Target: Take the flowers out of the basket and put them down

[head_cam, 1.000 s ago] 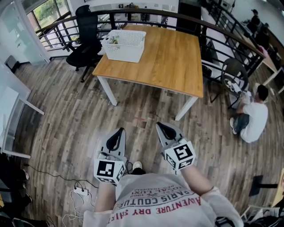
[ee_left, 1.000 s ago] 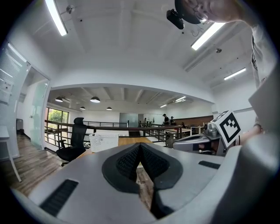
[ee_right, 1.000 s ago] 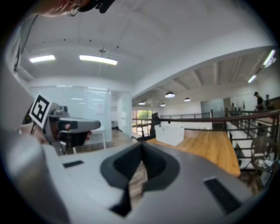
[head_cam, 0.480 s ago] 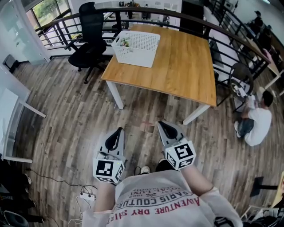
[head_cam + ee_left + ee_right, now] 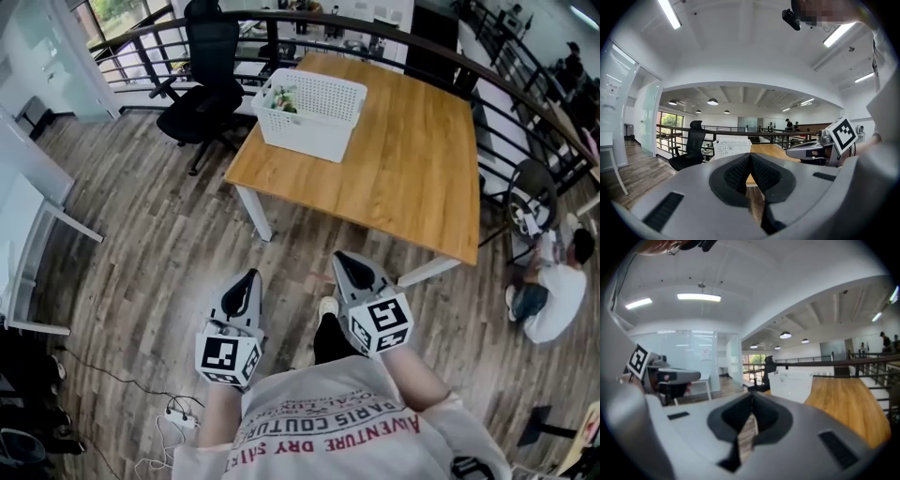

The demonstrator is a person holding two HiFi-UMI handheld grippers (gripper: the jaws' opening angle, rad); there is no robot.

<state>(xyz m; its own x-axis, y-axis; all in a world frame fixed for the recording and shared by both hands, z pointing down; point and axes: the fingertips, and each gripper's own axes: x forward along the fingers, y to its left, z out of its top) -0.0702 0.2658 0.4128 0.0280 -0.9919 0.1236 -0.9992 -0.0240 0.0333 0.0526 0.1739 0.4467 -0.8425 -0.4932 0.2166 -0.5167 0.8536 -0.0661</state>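
A white perforated basket (image 5: 312,113) stands on the far left part of a wooden table (image 5: 403,178), with flowers (image 5: 282,100) showing at its left end. The basket (image 5: 731,147) also appears in the left gripper view, and the same basket (image 5: 791,385) in the right gripper view. My left gripper (image 5: 251,279) and right gripper (image 5: 343,262) are held low over the floor, well short of the table. Both are shut with nothing between the jaws.
A black office chair (image 5: 202,90) stands beside the table's left end. A dark railing (image 5: 394,42) runs behind the table. A person (image 5: 555,291) sits on the floor at the right. A power strip with cables (image 5: 178,417) lies on the wooden floor near my feet.
The view has advanced toward the table, so the table and basket lie closer and lower in the picture. Both grippers keep the same pose and stay shut.
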